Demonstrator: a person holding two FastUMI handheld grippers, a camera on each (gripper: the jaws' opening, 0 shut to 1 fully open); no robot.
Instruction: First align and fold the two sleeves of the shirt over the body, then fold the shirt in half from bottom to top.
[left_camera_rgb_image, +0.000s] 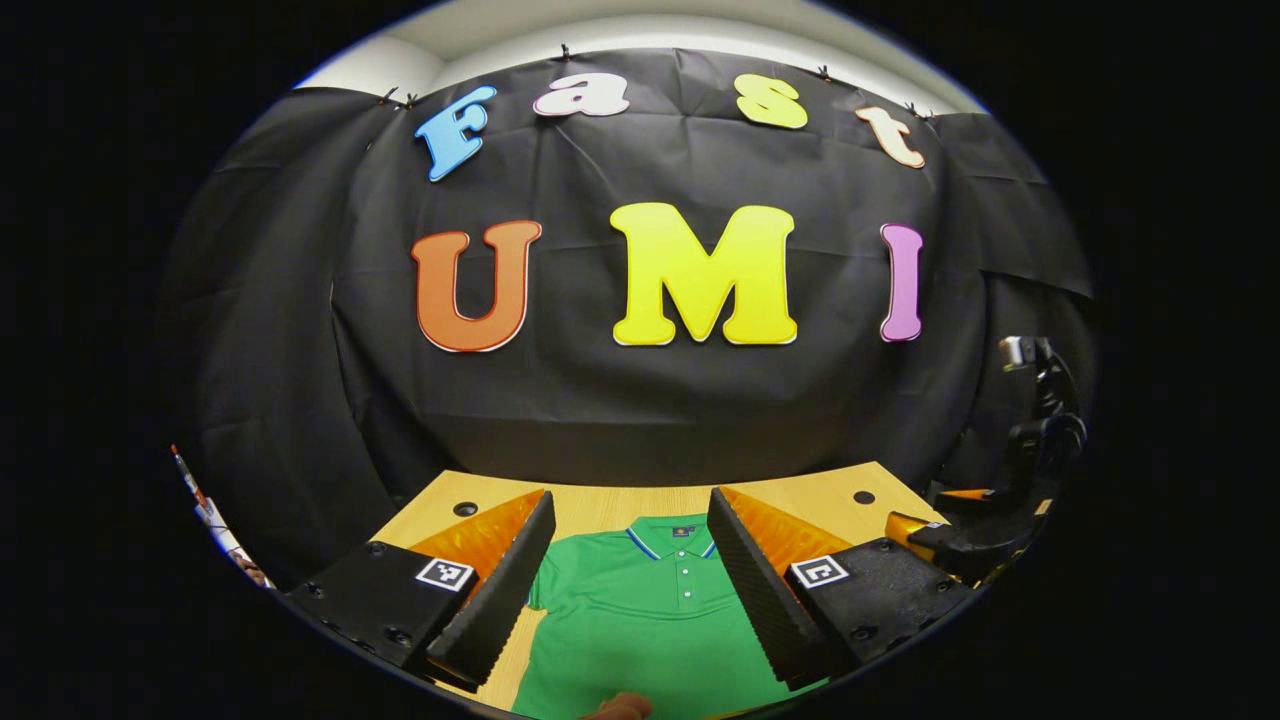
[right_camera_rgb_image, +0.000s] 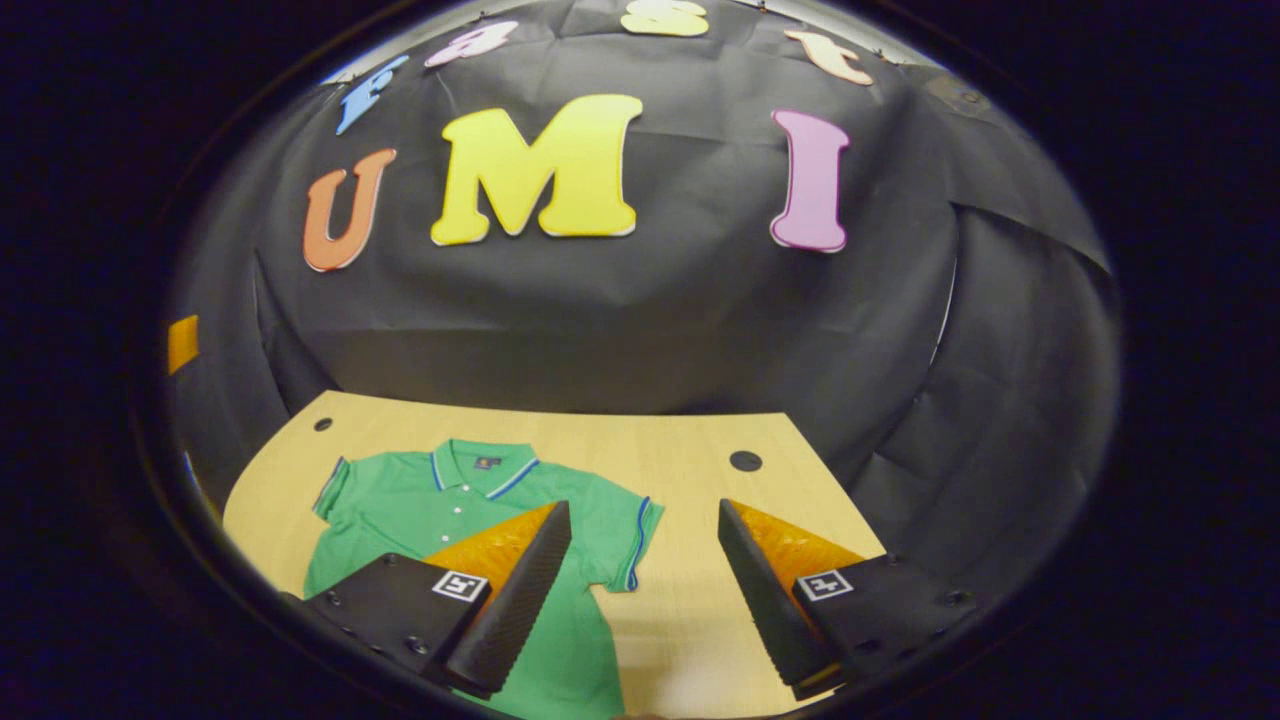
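Left gripper (left_camera_rgb_image: 630, 570) hovering with fingers (left_camera_rgb_image: 500, 590) spread wide above green shirt (left_camera_rgb_image: 640, 620), collar up, flat on wooden surface (left_camera_rgb_image: 620, 505); right gripper (left_camera_rgb_image: 960, 535) off to the side.

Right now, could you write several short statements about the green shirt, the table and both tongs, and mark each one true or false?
1. The green polo shirt with blue-trimmed collar lies flat on the light wooden table. True.
2. Both short sleeves are folded over the body. False: the sleeves are spread out to the sides.
3. The right tongs are open, holding nothing. True.
4. The left tongs are shut on the collar. False: they are open above the shirt.
5. The shirt lies with its buttons facing up. True.
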